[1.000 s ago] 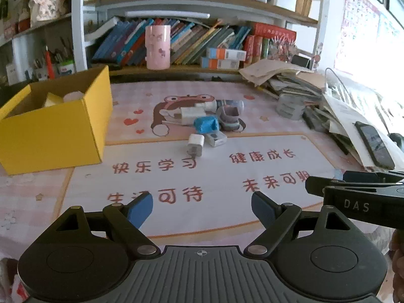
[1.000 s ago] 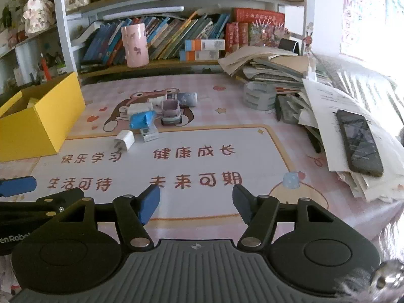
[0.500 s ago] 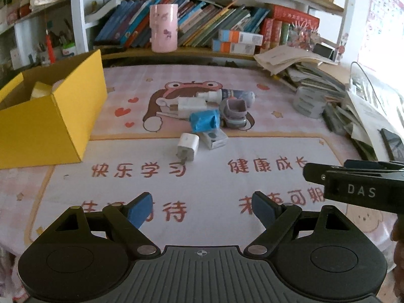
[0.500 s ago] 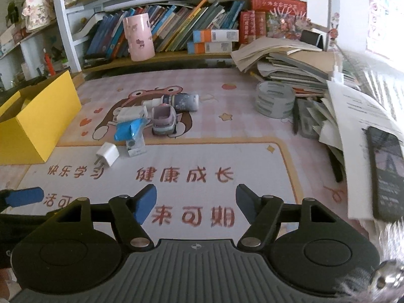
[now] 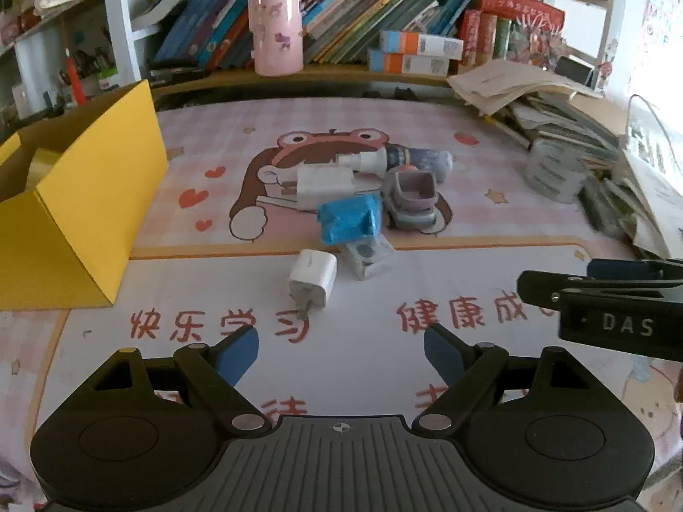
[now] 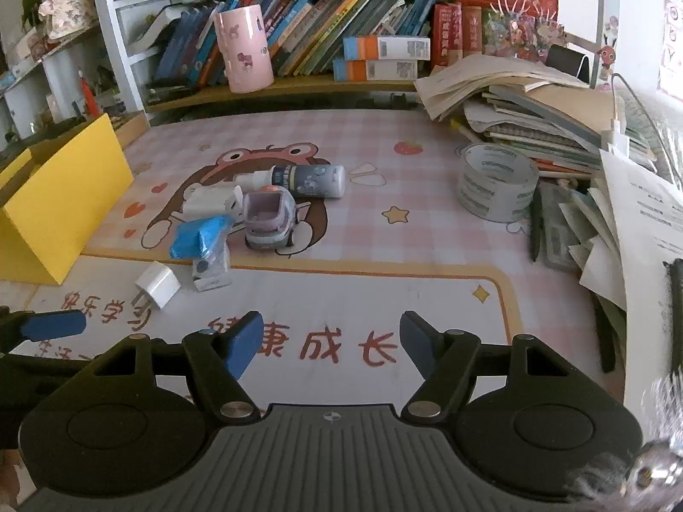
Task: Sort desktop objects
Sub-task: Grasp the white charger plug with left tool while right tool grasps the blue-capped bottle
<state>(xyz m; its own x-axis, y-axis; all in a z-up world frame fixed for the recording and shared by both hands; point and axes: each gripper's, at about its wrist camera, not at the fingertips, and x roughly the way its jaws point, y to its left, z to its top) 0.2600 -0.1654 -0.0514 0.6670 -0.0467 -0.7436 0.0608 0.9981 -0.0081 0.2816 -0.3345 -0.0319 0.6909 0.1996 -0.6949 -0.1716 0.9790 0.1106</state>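
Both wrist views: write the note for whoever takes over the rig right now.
Left gripper: open, empty, above the mat's front.
Right gripper: open, empty, level with it on its right.
Loose cluster mid-mat: white charger nearest, small clear-wrapped box, blue wrapped block, white adapter, toy car, bottle lying on its side.
Yellow box stands left; something pale is inside it, unclear what.
Done: nothing gripped now.
Left: all six cluster items. The charger looks like the easiest first pick for the left gripper.

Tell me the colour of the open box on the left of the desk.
Yellow. The box shows best in the left wrist view.
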